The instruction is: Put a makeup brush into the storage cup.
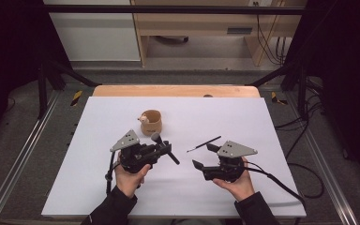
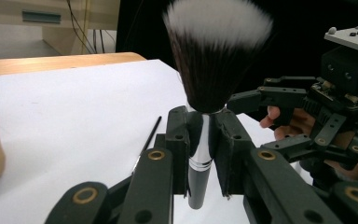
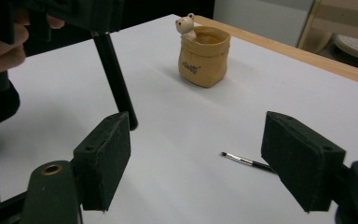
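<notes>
The left claw (image 1: pixel 161 149) is clamped on a big brush (image 2: pixel 208 88), gripping its shiny metal collar, with both pads pressed against it. In the left claw's own view the brush stands upright between the jaws, its dark bristles with pale tips fanning out above and its black handle running down below. From the high view this claw is held in the person's left hand (image 1: pixel 130 178) above the white sheet (image 1: pixel 93 187) that covers the bench (image 1: pixel 176 90), near the sheet's middle.

Just behind that claw, a little left of centre, a tan pot (image 1: pixel 151 122) sits on the sheet. A small bear figure (image 3: pixel 185 25) peeks over its rim. The pot stands close to the brush head but apart from it.

Right of the pot, a thin brush (image 1: pixel 204 144) lies flat on the sheet, slanted. It is loose, touched by neither claw.

The right claw (image 1: pixel 205 156) stands wide apart with nothing between its pads. It is held in the person's right hand (image 1: pixel 236 185), low over the sheet. In its own view the thin brush lies on the sheet beyond the jaws, its handle passing behind the right jaw, and the big brush's black handle hangs down at the upper left.
</notes>
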A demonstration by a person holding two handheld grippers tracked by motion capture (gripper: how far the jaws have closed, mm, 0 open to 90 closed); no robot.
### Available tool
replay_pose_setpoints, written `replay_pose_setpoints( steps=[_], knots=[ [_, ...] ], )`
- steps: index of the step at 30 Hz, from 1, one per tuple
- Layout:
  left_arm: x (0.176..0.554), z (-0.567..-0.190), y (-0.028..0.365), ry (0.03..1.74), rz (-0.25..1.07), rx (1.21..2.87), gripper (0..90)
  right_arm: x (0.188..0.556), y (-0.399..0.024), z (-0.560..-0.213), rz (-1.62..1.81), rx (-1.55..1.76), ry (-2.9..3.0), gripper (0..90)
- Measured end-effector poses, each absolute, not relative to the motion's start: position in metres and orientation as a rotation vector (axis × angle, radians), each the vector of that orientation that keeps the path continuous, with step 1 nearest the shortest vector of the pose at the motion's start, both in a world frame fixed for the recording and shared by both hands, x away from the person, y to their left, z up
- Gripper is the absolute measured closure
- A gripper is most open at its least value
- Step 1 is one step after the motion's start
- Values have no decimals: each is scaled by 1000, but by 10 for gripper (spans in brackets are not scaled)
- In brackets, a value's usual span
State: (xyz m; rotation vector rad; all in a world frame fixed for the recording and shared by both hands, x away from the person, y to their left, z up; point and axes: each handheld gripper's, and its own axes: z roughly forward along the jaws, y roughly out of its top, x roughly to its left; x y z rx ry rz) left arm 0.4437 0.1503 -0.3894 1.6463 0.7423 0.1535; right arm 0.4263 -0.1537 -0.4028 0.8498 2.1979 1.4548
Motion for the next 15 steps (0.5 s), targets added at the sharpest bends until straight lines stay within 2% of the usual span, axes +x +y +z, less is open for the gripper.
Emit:
replay_pose_setpoints(
  steps=[7,15],
  knots=[
    [446,-386,161,762,170,1664,765,431,-164,-404,1428,941,2176,154],
    [447,-379,175,779,198,1666,764,433,-177,-402,1411,997,2135,121]
  ],
)
